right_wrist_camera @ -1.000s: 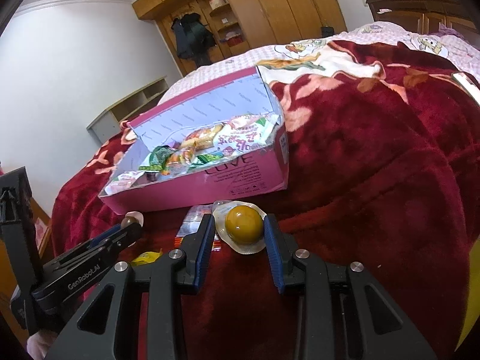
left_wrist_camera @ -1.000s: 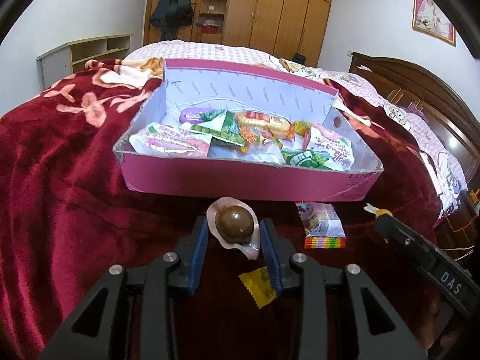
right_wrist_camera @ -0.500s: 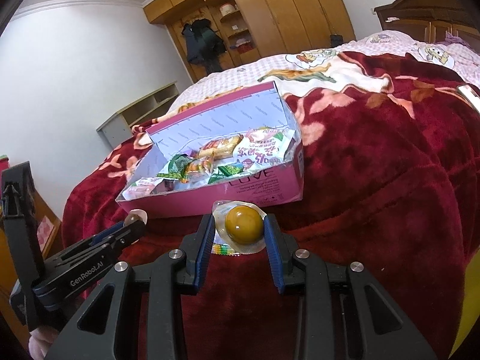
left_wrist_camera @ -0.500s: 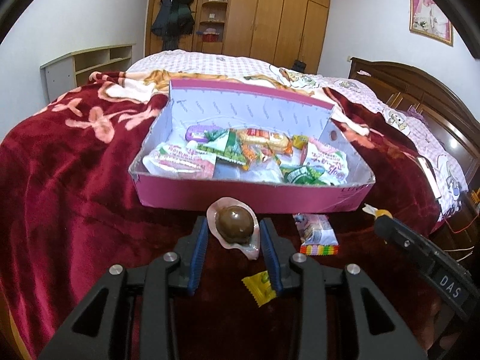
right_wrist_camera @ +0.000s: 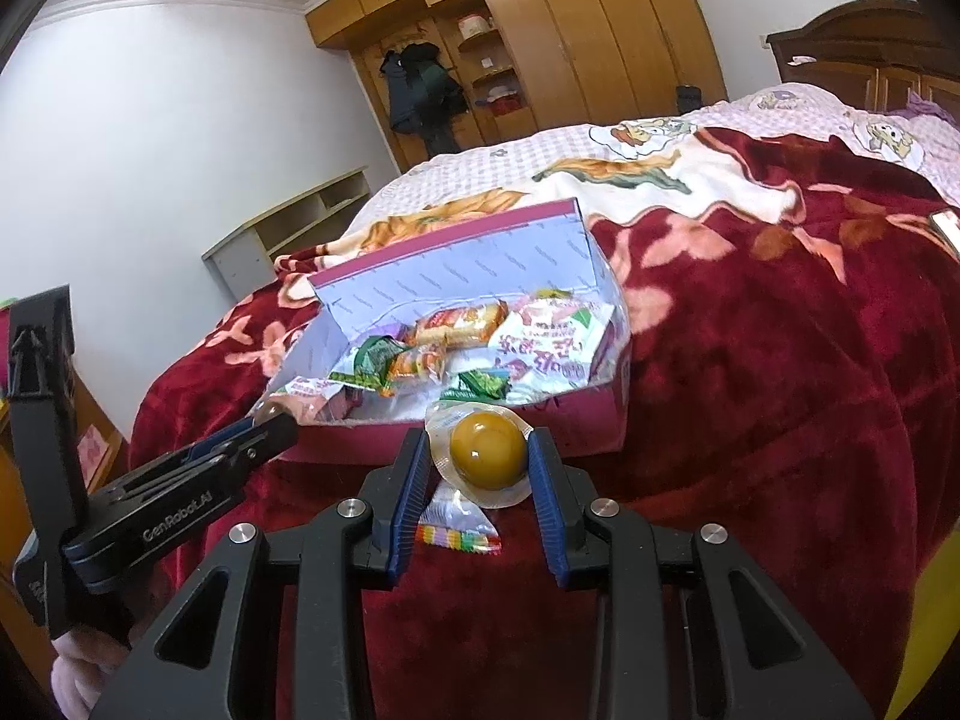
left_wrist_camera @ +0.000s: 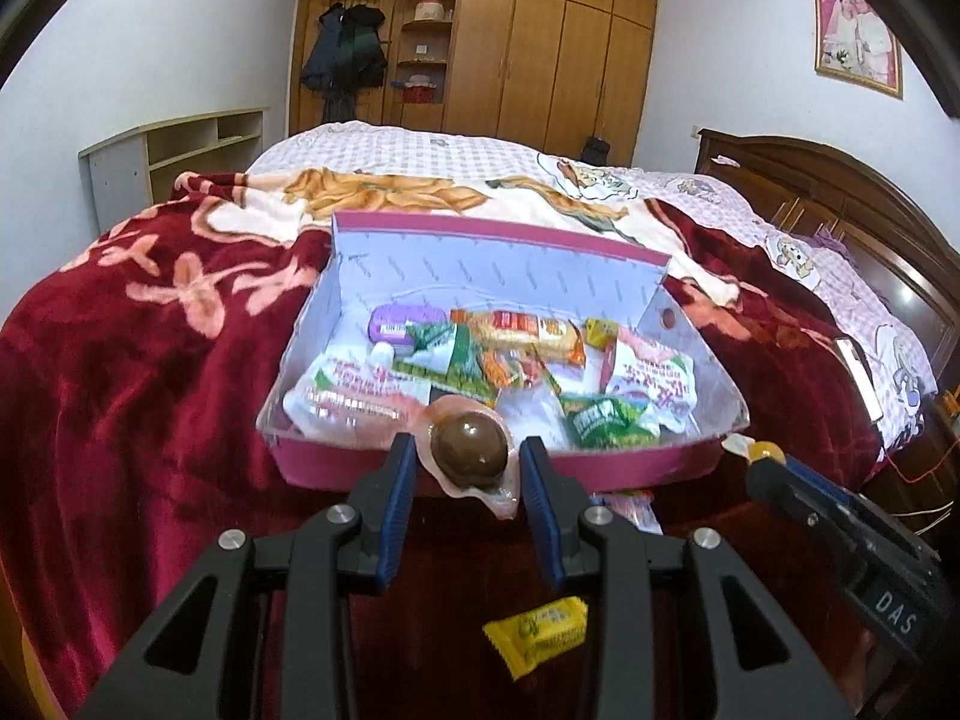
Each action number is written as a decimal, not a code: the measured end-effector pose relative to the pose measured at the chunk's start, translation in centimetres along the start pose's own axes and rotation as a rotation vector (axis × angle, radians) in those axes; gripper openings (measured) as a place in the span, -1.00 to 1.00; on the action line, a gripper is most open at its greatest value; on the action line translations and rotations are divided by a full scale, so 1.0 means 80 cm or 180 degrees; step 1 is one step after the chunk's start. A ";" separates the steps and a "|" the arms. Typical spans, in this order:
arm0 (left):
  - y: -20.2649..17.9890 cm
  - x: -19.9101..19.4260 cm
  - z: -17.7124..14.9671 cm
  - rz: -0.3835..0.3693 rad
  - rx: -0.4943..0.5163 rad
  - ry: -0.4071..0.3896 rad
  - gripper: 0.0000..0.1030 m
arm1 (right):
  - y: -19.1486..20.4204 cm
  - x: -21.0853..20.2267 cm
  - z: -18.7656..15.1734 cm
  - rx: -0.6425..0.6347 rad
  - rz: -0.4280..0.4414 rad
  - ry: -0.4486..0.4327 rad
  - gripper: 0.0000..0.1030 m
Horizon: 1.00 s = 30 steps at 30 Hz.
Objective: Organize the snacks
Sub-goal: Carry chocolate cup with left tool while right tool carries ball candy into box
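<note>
A pink box with several snack packets stands open on the red blanket; it also shows in the right wrist view. My left gripper is shut on a brown ball snack in clear wrap, held over the box's near wall. My right gripper is shut on a yellow ball snack in clear wrap, held just before the box's near wall. A yellow candy and a rainbow-striped packet lie on the blanket below the grippers.
The box lid stands up at the far side. The red floral blanket covers the bed. A wooden headboard is at right, wardrobes behind, a low shelf at left.
Both grippers have risen and moved forward toward the box, each still holding its ball snack. The box now appears lower and nearer, with more of its inside showing.
</note>
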<state>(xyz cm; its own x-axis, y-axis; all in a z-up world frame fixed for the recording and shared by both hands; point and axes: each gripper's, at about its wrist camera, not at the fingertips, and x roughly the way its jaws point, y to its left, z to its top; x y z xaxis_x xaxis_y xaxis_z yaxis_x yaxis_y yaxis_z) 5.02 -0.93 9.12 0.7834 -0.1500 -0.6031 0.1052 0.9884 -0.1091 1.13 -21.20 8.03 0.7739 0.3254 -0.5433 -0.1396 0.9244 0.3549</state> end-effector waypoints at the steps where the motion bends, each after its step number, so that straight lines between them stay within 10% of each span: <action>1: 0.000 0.002 0.003 -0.0010 0.0003 -0.0002 -0.29 | 0.001 0.001 0.002 -0.0014 -0.0003 -0.0001 -0.33; 30: 0.000 0.084 0.019 0.0047 -0.0024 0.0118 -0.29 | -0.007 0.060 0.077 -0.0170 -0.0201 -0.0044 -0.33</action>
<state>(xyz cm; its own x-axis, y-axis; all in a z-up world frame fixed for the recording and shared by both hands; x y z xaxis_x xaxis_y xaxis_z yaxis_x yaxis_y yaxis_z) 11.22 -1.89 6.31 0.7616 -0.1362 -0.6336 0.0892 0.9904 -0.1058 8.74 -21.37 9.92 0.7905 0.2638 -0.5527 -0.1228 0.9524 0.2789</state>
